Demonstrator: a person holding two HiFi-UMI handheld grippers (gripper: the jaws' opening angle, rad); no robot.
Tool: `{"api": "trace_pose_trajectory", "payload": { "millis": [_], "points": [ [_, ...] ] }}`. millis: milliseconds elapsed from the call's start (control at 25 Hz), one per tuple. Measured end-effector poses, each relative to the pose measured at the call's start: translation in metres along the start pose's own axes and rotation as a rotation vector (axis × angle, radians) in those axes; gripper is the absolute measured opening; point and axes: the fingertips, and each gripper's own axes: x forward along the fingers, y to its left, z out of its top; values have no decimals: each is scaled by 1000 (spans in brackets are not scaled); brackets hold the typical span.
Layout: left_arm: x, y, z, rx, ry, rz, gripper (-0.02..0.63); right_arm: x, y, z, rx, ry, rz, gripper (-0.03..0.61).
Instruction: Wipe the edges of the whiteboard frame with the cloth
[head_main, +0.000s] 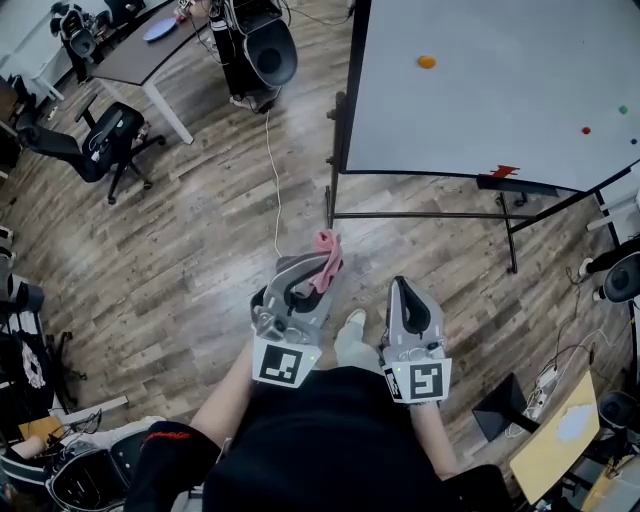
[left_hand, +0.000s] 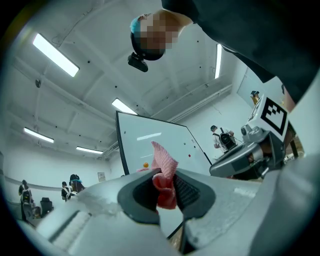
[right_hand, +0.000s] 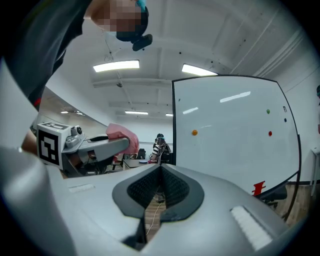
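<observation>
Left gripper pinches cloth (pink).

A black office chair stands on the wood floor near a dark-topped desk with white legs. A white cable lies across the floor below a black round-mouthed container. Ceiling light strips are lit.

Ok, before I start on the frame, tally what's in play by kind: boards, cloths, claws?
Whiteboard: 1
Pink cloth: 1
Claws: 2, the left claw shut on the cloth and the right claw shut and empty
Total: 4
</observation>
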Motion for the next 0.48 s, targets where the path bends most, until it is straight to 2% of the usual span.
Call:
{"api": "trace_pose_trajectory", "payload": {
  "millis": [200, 480],
  "points": [
    [47, 2, -4, 53, 9, 29, 41, 30, -43, 3, 2, -19, 44, 2],
    [93, 3, -1, 152, 27, 65, 41, 57, -80, 11, 1, -51, 135, 2]
  ]
}}
